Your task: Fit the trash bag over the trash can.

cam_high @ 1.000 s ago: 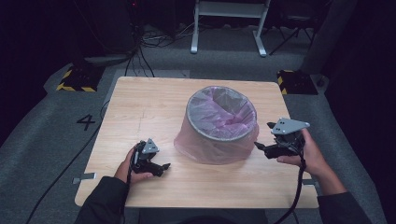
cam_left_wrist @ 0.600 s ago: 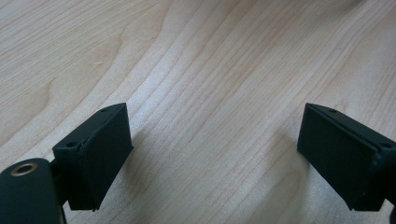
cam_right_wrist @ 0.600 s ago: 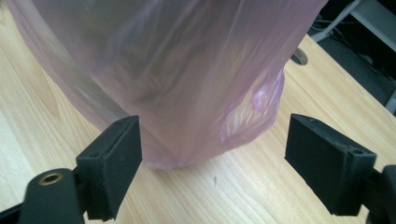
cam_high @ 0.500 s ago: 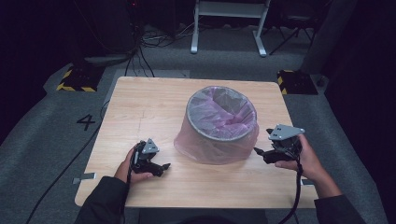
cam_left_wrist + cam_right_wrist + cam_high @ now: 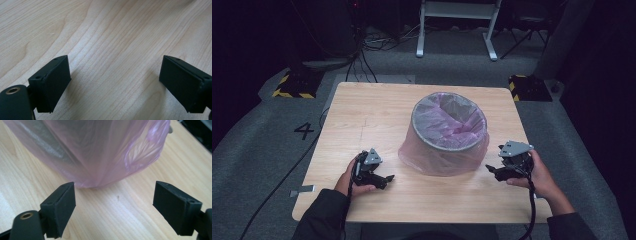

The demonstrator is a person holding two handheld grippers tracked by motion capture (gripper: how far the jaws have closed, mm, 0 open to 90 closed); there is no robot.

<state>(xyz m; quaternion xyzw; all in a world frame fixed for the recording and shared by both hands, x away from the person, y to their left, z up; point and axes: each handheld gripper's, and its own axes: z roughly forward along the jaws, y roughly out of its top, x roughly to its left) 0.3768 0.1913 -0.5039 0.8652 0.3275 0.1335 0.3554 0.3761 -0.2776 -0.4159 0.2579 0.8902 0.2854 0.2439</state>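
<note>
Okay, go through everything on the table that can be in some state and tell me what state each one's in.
Bin: upright, open-topped, no lid.
Pink bag: lining the bin, draped outside to the table.
Left gripper: jaws open, empty, low over bare wood.
Right gripper: jaws open, empty, facing the bag.

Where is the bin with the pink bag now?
In the high view the bin stands right of the table's middle, nearer the right gripper.

Translucent pink bag [image 5: 439,155] over grey bin [image 5: 422,131], pale wood-grain table [image 5: 377,110].
</note>
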